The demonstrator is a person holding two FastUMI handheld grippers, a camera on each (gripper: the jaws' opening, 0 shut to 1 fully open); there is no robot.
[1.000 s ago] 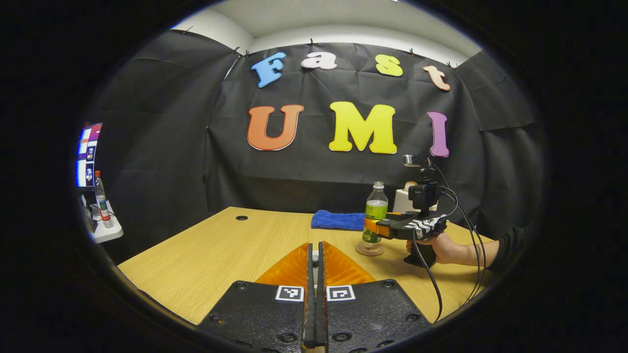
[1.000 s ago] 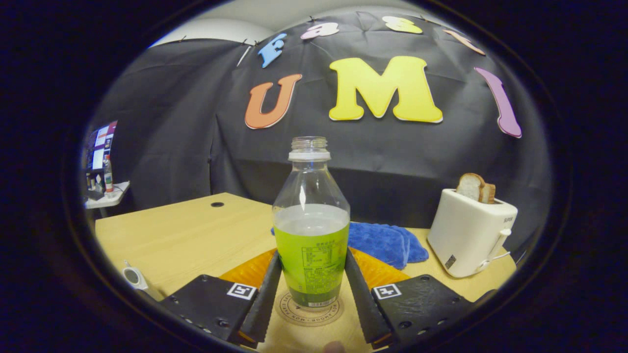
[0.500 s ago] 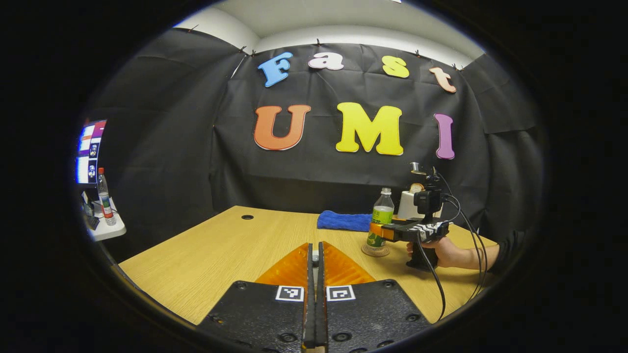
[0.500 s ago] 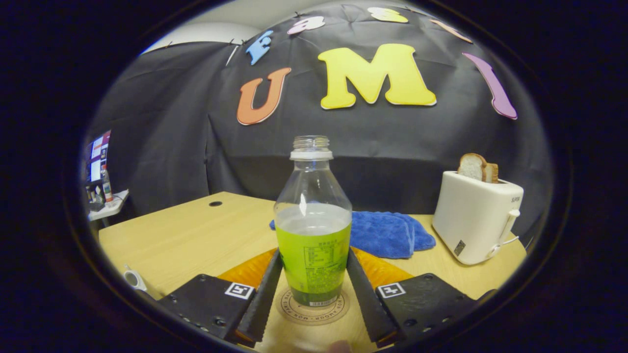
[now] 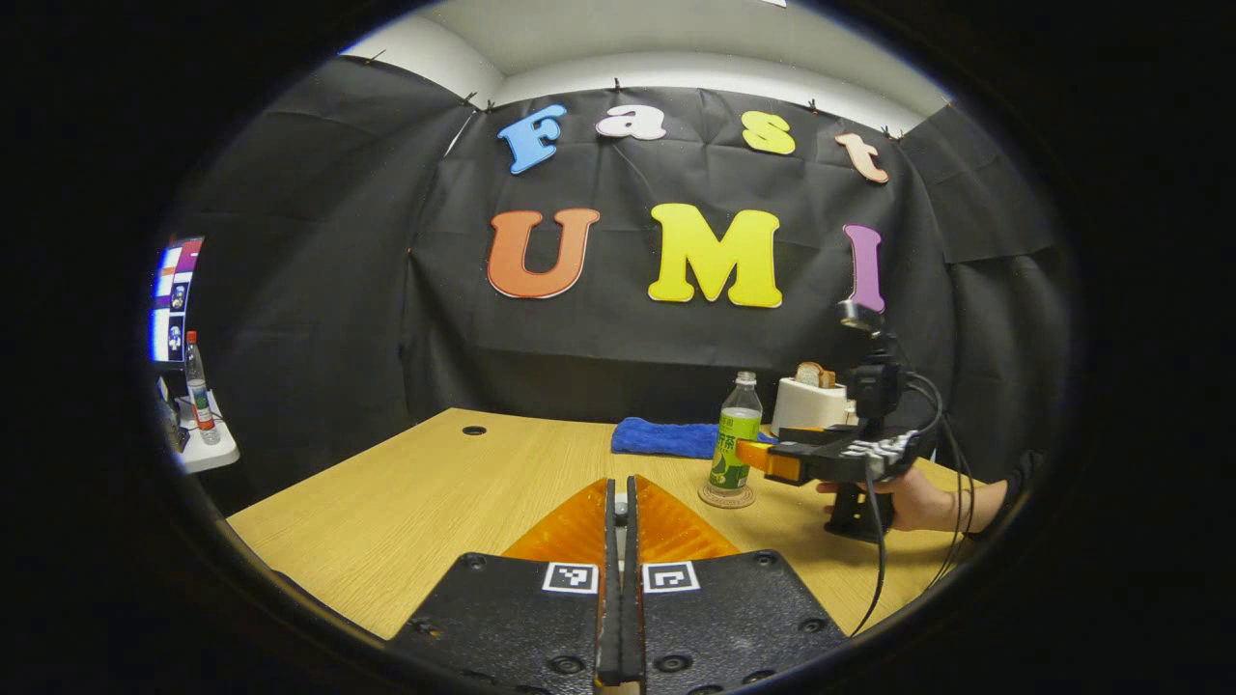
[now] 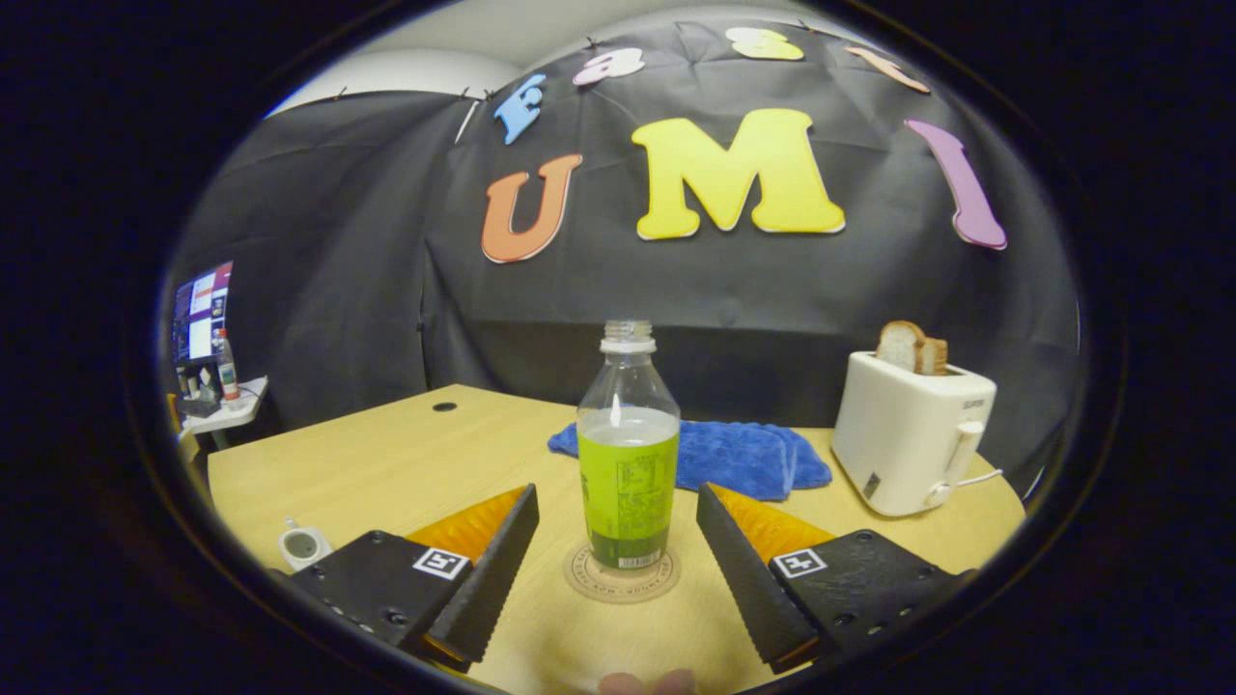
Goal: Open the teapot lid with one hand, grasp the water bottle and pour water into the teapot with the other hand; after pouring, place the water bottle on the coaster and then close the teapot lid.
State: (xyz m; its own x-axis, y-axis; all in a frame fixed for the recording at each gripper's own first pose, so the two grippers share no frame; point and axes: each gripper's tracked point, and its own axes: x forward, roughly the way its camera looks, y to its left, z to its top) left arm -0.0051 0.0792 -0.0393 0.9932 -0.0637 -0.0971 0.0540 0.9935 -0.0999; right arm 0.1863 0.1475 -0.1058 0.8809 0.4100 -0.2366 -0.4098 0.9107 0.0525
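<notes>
bottle [image 6: 628, 454] stands upright on the coaster [image 6: 622, 585] dead ahead of the right gripper [image 6: 618, 565], fingers spread wide and clear of it, left gripper [image 5: 621, 569] pinched together on nothing, teapot's probably that white thing low left of the right fingers

The left claw [image 5: 619, 579] is pressed fully together — its two fingers meet along one straight seam with no gap, held level and pointing straight ahead. The right claw [image 6: 613, 541] stands wide apart, fingers splayed with nothing between them touching either pad. From the left gripper view, a hand [image 5: 903, 502] grips the right claw's handle from below — a dark sleeve behind the wrist.
</notes>
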